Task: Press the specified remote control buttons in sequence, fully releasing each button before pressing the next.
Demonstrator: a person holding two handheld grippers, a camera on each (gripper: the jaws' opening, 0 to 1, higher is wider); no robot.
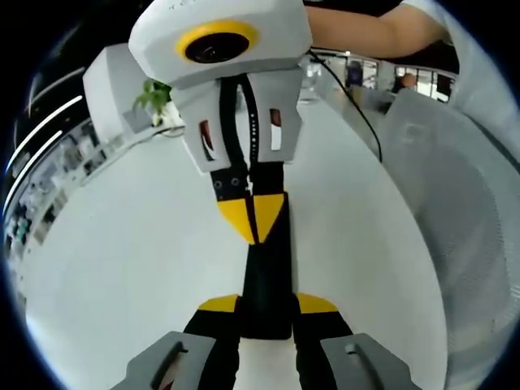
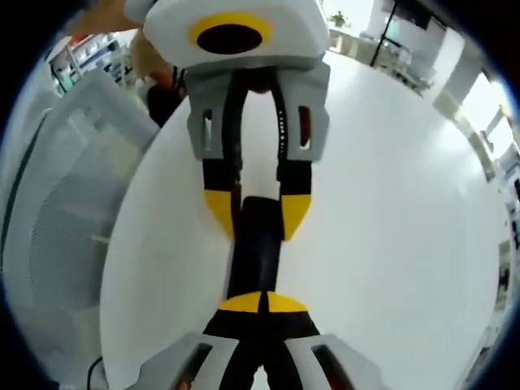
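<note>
Two grippers meet over a wide white table [image 1: 122, 244] — bare surface all round. The left gripper [image 1: 268, 305] pinches the slim black remote control [image 1: 266, 276]; the right gripper [image 2: 264, 302], tips pressed together, touches its top.

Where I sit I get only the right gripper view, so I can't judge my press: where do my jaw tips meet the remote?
Observer: In the left gripper view the right gripper is shut, and its tips seem to touch the remote at the end farthest from the left gripper.
Operator: Is the remote held?
Observer: Yes, the left gripper has one jaw on each long side of it.
Operator: Anything trailing behind me?
Observer: A black cable runs from behind the right gripper over the white table.
</note>
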